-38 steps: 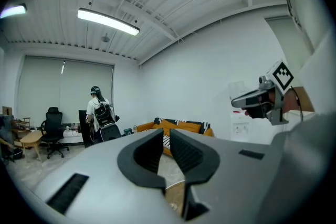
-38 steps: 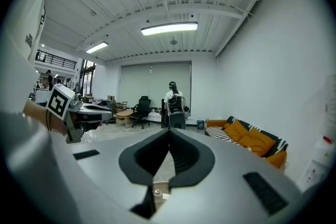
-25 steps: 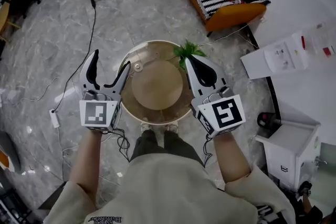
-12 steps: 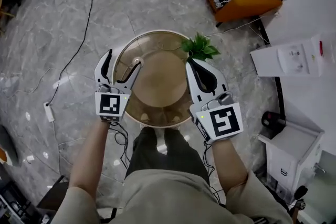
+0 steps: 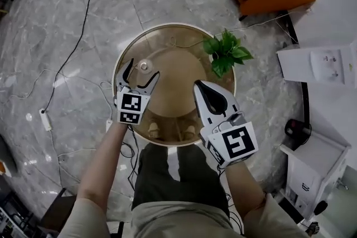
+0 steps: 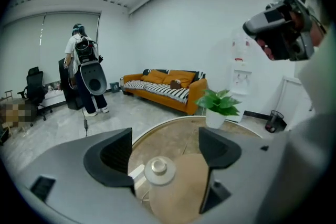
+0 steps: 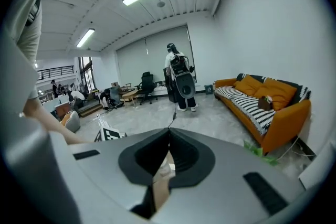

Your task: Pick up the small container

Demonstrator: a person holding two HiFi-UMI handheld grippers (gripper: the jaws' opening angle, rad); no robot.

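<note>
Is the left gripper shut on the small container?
No, the left gripper is open, its jaws standing apart with the small container between them.

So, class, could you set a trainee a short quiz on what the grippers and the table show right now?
1. True or false: the left gripper is shut on the small container.
2. What else stands on the round table? A) a mug B) a potted plant C) a lamp
3. Fill the gap: the right gripper has its jaws ____.

Key: 1 false, its jaws stand apart with the container between them; 2 B; 3 together.
</note>
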